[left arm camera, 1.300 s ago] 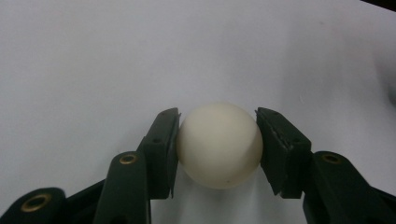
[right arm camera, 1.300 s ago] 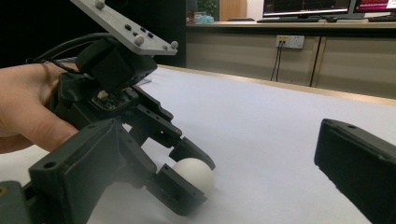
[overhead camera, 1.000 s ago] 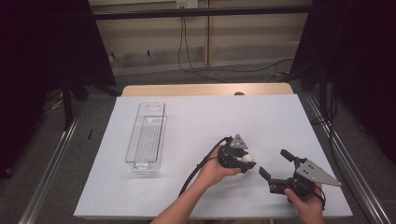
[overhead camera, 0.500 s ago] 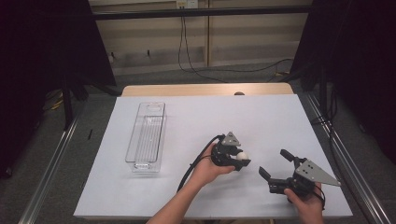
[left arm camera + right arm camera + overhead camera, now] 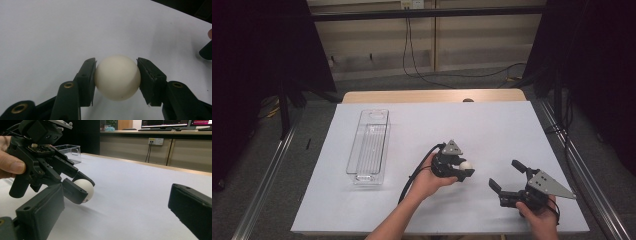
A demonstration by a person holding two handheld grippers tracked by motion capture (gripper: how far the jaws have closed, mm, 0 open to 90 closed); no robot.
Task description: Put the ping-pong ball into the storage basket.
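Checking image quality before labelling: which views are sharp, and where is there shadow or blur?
Left gripper view: white ball sharp, evenly lit. Right gripper view: its own near jaws blurred, soft shadow beneath the ball on the table. High view: table bright, surroundings dark.

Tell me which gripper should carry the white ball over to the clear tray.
Left. The left gripper is shut on the white ball and sits nearer the clear tray. The right gripper is open, holds nothing, and lies on the far side from the tray.
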